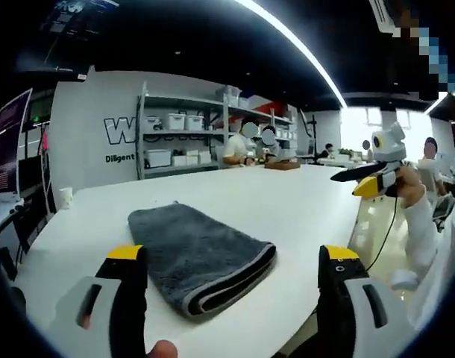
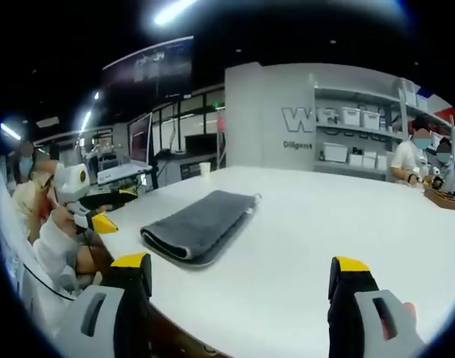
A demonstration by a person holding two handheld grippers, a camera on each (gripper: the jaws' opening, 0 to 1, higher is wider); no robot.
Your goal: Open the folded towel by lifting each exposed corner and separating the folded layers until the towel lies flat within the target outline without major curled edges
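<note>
Dark grey folded microfibre towel (image 1: 200, 257) (image 2: 200, 226) is seen lying on white table (image 1: 287, 205) (image 2: 302, 231), untouched. Left gripper (image 1: 235, 257) & right gripper (image 2: 242, 268) are held above table w/ jaws spread wide, nothing gripped.

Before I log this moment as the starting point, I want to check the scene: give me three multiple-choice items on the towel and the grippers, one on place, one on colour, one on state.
1. Where does the towel lie?
A. on the white table
B. on a shelf
C. on the floor

2. What colour is the towel?
A. red
B. dark grey
C. yellow

3. How does the left gripper stand?
A. shut on the towel
B. shut on a box
C. open, holding nothing

Answers: 1 A, the towel rests on the tabletop in both views; 2 B, its cloth is dark grey; 3 C, the jaws stand wide apart either side of the folded towel without gripping it.
</note>
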